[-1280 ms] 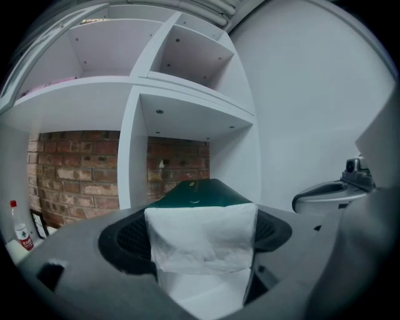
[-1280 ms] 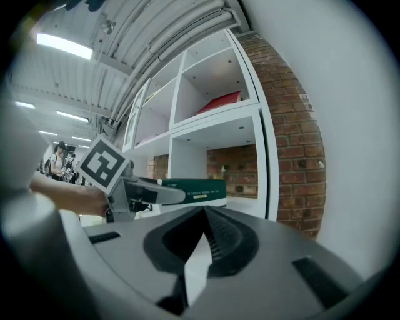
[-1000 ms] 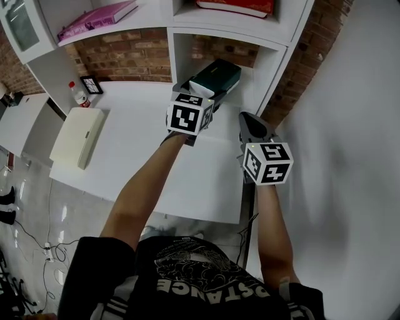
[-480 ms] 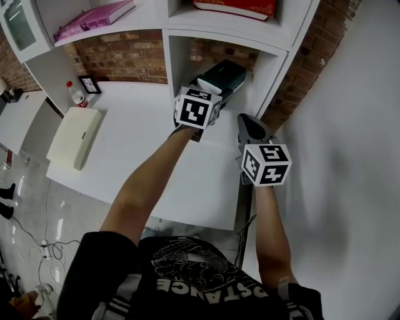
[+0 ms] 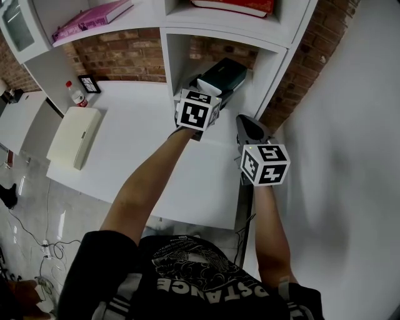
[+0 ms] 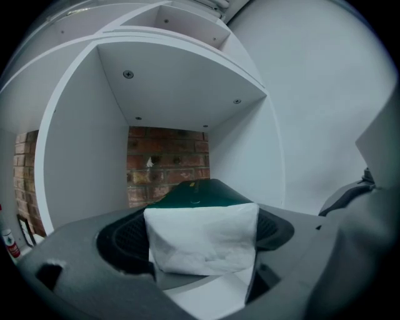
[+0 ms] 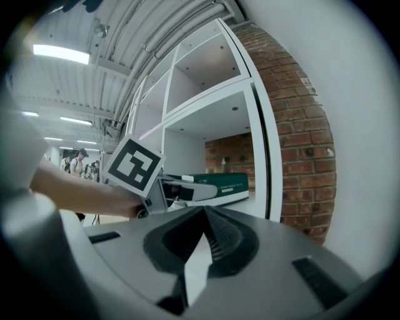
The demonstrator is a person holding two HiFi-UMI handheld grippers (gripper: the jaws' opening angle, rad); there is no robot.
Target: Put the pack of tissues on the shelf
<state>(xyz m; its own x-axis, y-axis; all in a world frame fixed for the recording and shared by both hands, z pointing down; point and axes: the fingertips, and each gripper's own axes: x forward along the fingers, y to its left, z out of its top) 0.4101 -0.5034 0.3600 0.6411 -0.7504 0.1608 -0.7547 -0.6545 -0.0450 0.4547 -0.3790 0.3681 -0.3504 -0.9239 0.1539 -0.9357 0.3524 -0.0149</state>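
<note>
**Tissue pack is in the bottom cubby, left gripper letting go**

The dark green and white plastic pack of tissues (image 5: 222,74) is lying in the bottom right cubby of the white shelf unit (image 5: 167,59). Its green end points at the red brick wall (image 5: 125,56) behind the shelf unit. Its crinkly white end sits right at the cubby's mouth. It looks like it's resting on the cubby floor, but I can't see underneath it.

The left gripper (image 5: 204,94) is at the front of that same cubby with a jaw on each side of the pack's white end. The jaws are opening. The pack is between them, with the pads just beside its sides, and they don't look to be squeezing it.

The right gripper (image 5: 245,122) hangs in front of the shelf unit's right-hand upright, apart from the pack. Its jaws are clenched together with nothing in them.

Other stuff around the shelf unit:
- A flat pink book (image 5: 94,17) lies on an upper shelf on its left side.
- A red book (image 5: 237,6) lies in the compartment above the cubby.
- A small red-capped bottle (image 5: 76,95) and a little black-framed picture (image 5: 90,84) stand at the foot of its left part.
- A flat cream box (image 5: 75,134) lies on the white tabletop (image 5: 144,144), out in front of the shelf unit's left end.
</note>
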